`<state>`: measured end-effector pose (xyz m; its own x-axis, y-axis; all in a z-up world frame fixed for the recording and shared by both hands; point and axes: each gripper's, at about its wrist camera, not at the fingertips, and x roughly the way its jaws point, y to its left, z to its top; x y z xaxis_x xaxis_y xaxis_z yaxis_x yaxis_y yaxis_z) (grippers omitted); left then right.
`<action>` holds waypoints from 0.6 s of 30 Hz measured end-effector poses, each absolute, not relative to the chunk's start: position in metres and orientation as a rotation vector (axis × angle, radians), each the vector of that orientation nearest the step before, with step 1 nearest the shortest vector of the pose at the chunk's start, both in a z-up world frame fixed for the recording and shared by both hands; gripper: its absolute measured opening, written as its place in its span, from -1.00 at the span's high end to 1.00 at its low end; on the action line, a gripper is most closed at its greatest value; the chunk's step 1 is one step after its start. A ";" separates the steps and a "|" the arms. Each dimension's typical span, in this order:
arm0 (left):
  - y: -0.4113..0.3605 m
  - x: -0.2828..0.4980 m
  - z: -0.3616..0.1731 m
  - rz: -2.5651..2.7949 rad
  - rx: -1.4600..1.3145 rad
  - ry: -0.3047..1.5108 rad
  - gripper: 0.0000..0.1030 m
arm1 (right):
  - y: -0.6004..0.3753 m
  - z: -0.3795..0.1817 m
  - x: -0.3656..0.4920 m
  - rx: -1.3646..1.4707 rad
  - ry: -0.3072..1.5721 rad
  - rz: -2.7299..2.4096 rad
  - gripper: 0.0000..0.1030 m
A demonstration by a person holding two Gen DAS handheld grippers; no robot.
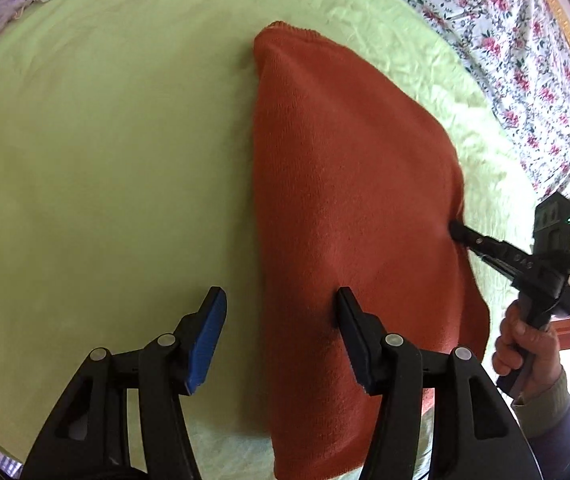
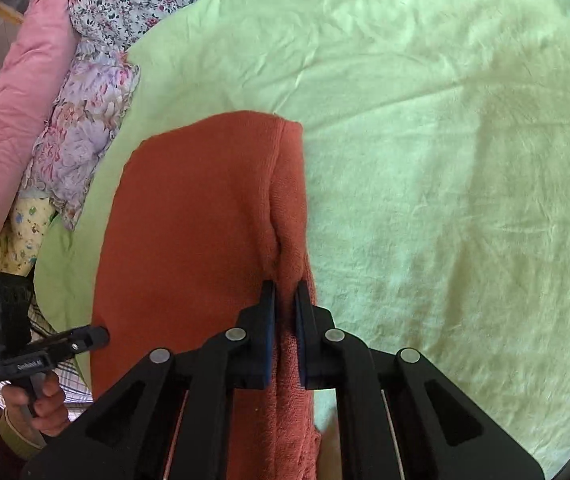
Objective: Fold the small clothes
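Jaws on the right gripper (image 2: 284, 300) are seen pressed together on a thick folded edge of the rust-orange knit garment (image 2: 189, 216), while those of the left gripper (image 1: 281, 320) are held wide apart, one finger above the cloth and the other over the bedding, nothing between them. One garment is counted, laid lengthwise on a pale green sheet (image 2: 445, 160) and already narrowed into a long strip. Its right-hand edge is judged to be pinched for the next fold or to be tidied, the free tool being kept ready at the opposite side. Two grippers are counted, and at least three flowered cloths, one of them a floral quilt (image 1: 525, 60), are heaped at the margins beside a pink quilt (image 2: 13, 100).
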<state>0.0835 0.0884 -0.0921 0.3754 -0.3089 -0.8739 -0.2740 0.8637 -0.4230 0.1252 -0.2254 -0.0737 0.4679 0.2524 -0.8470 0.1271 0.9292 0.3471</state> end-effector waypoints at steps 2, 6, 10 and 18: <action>0.088 0.081 -0.088 -0.032 -0.565 1.198 -0.06 | -0.225 -0.067 0.120 0.391 1.085 0.083 0.75; 0.082 0.068 -0.077 -0.053 -0.528 1.194 -0.06 | -0.229 -0.042 0.090 0.412 1.043 0.072 0.25; 0.076 0.046 -0.069 -0.090 -0.551 1.197 -0.07 | -0.227 -0.030 0.041 0.436 1.004 0.107 0.20; 0.055 0.015 -0.089 -0.101 -0.539 1.244 -0.07 | -0.207 -0.077 -0.003 0.485 1.104 0.119 0.23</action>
